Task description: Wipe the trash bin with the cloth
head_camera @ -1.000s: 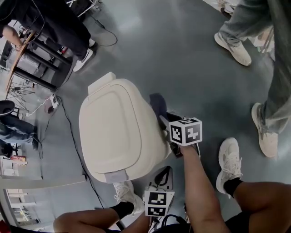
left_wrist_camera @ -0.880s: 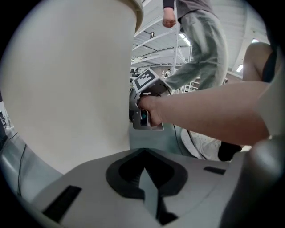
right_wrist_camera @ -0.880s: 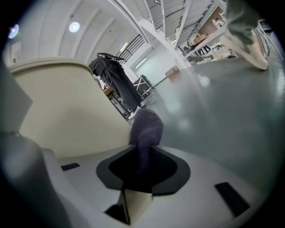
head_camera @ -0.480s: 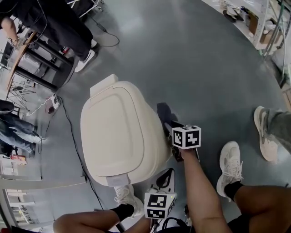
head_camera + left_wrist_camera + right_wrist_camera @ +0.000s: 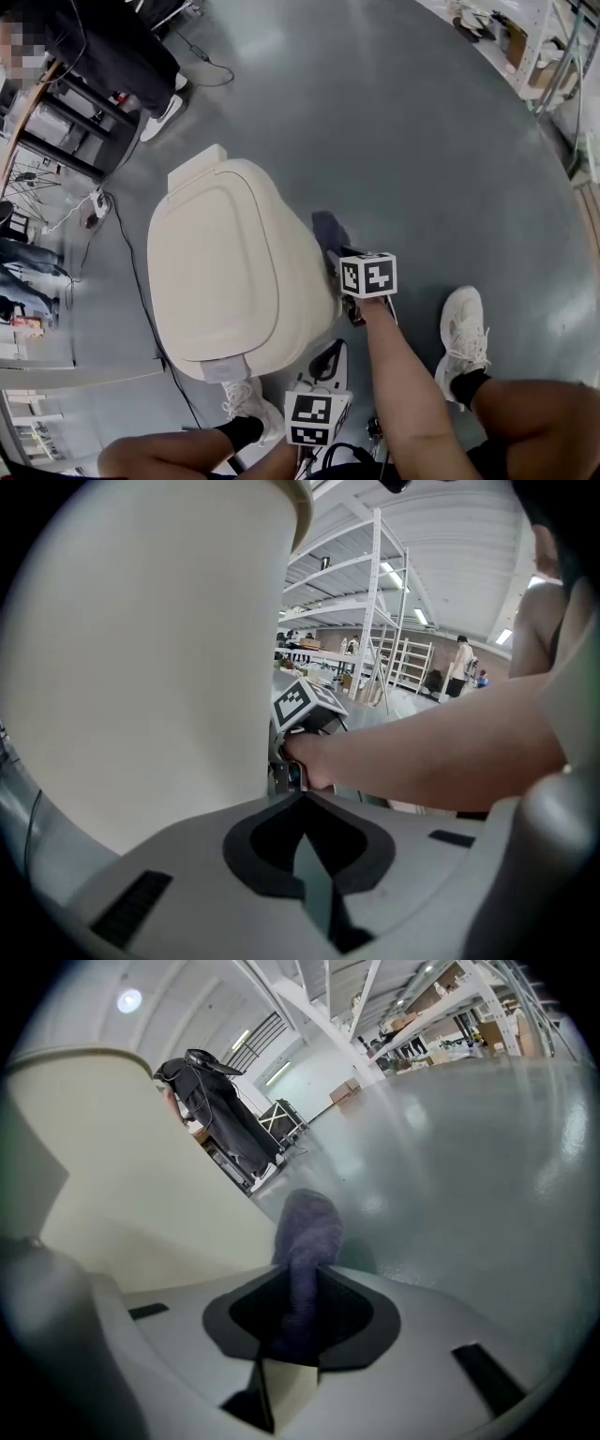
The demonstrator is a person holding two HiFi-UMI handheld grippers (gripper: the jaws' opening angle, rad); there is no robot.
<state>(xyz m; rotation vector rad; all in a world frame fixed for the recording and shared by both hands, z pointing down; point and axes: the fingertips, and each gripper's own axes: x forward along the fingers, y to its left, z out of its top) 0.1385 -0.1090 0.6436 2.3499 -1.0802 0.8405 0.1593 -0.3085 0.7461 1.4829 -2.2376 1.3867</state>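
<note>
- 2 grippers sit low beside the cream trash bin (image 5: 225, 272) on the floor (image 5: 422, 141).
- Right gripper (image 5: 298, 1330) pinches the purple cloth (image 5: 305, 1232), just beside the bin's side.
- Left gripper (image 5: 302, 803): jaws closed together, empty.

A cream trash bin (image 5: 309, 314), its lid (image 5: 211, 267) closed, is standing on the grey floor (image 5: 422, 141). The right gripper (image 5: 337, 265) is reaching in at its right side, where a dark purple cloth (image 5: 328, 230) is lying against the wall. The left gripper (image 5: 328, 364) is hanging low by the bin's front, beside a white sneaker (image 5: 246, 401).
</note>
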